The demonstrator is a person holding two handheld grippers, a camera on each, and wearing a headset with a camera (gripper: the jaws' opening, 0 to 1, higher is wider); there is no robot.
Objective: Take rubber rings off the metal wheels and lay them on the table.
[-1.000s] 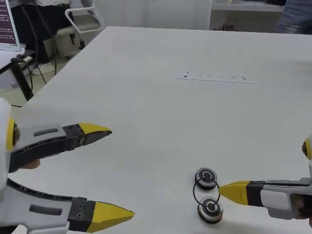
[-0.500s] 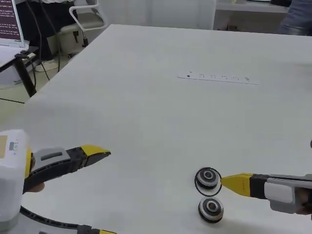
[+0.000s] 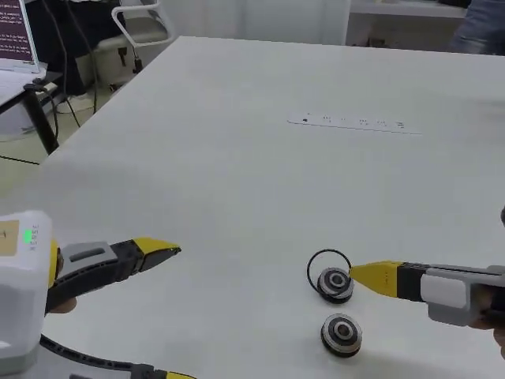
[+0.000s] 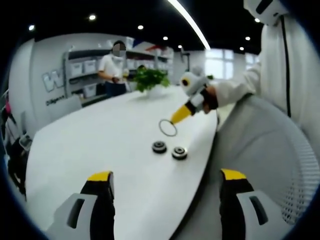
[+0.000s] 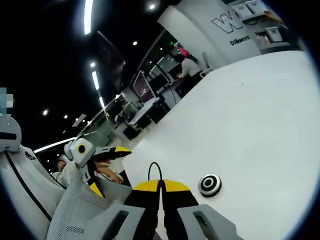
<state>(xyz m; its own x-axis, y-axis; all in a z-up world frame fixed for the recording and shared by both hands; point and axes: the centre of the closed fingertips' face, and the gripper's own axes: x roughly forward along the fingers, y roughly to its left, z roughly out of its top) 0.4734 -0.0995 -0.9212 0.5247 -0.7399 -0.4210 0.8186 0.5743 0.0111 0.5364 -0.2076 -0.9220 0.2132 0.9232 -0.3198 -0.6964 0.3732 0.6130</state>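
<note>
Near the front right of the white table [image 3: 237, 158], a thin black rubber ring [image 3: 325, 252] is being held by the right gripper [image 3: 355, 275], whose jaws are being pressed together on one spot of the ring's edge. The ring is being carried just over the farther metal wheel [image 3: 336, 283]. In the head view the two are overlapping, so it cannot be settled there whether the ring is fully free, though in the left gripper view it is seemingly being lifted clear of both wheels. The nearer metal wheel [image 3: 342, 333] is lying flat just beside the first. The left gripper [image 3: 170, 314] is being held well apart from the wheels, its jaws spread wide and gripping nothing. Trouble is being invited in two ways. The ring is being pinched only at its rim, so a quick swing could let it slip out or spring away. And neither wheel is being steadied — if the ring is catching the wheel beneath it, that wheel could be dragged or set rolling toward the table's near edge.
</note>
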